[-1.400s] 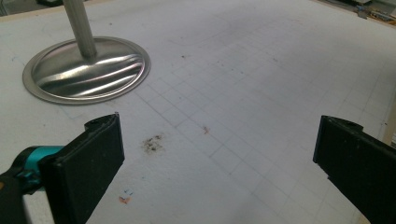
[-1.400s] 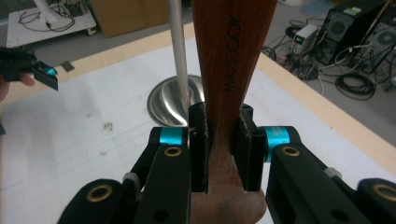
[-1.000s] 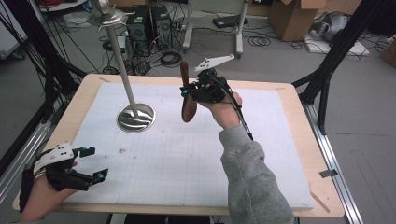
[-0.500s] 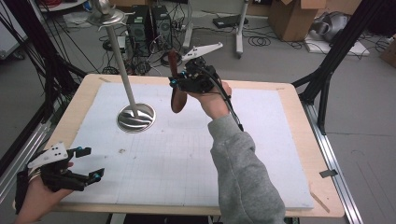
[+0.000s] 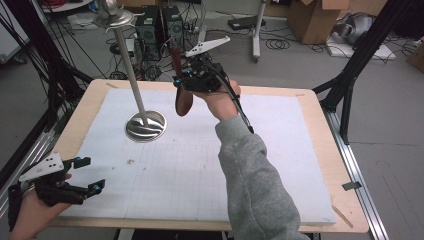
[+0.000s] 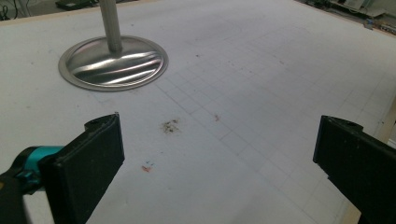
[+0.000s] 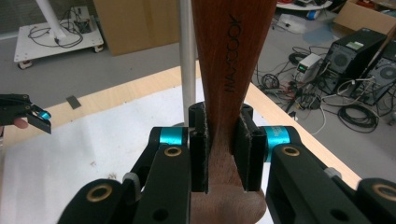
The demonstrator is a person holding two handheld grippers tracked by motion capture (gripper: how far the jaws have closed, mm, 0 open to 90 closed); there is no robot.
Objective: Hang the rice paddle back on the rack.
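From above, the right tongs [image 5: 186, 82] clench a wooden spoon [image 5: 183, 100] upright above the worktop [image 5: 300, 150], beside a metal stand [image 5: 145, 125]. The left tongs [image 5: 87, 175] hang released at the near-left corner. Left gripper view: jaws wide apart, stand base [image 6: 113, 63] ahead. Right gripper view: jaws pinch the spoon's neck [image 7: 223, 140].

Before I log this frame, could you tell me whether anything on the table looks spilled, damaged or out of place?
Only small things: a dark smudge and a few reddish specks mark the white mat in front of the metal stand. The stand is upright, and the wooden spoon sits gripped in the right gripper, off the mat.
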